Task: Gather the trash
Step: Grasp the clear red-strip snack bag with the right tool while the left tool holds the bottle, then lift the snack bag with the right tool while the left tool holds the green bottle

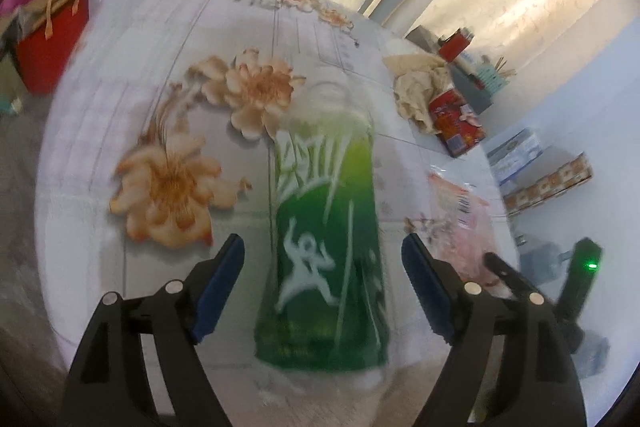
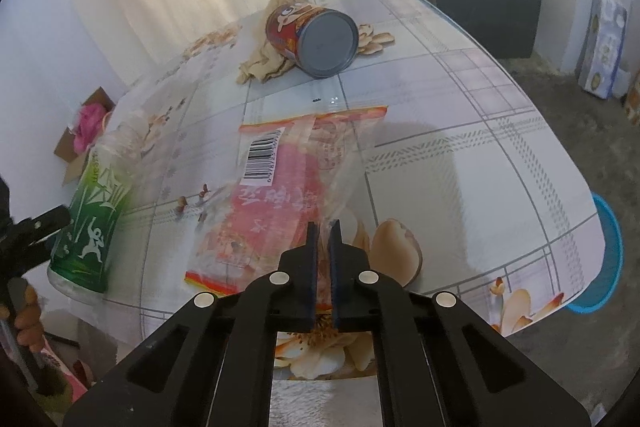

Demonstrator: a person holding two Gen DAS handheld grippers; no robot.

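A green-labelled plastic bottle (image 1: 328, 231) lies on the flowered table between the fingers of my left gripper (image 1: 323, 247), which is open around it without touching. The bottle also shows at the left of the right wrist view (image 2: 94, 223). My right gripper (image 2: 324, 227) is shut on the near edge of a clear plastic wrapper with pink print and a barcode (image 2: 276, 187). A red chip can (image 2: 312, 35) lies on its side on crumpled brown paper (image 2: 264, 63) at the far side; both also show in the left wrist view, can (image 1: 456, 123), paper (image 1: 416, 83).
The table's floral cloth (image 2: 460, 163) ends at the right above a blue round bin (image 2: 608, 255). A red bag (image 1: 52, 39) stands on the floor left. A grey cabinet (image 2: 484, 11) with a red flask stands behind, and boxes (image 2: 604, 43) lean on the wall.
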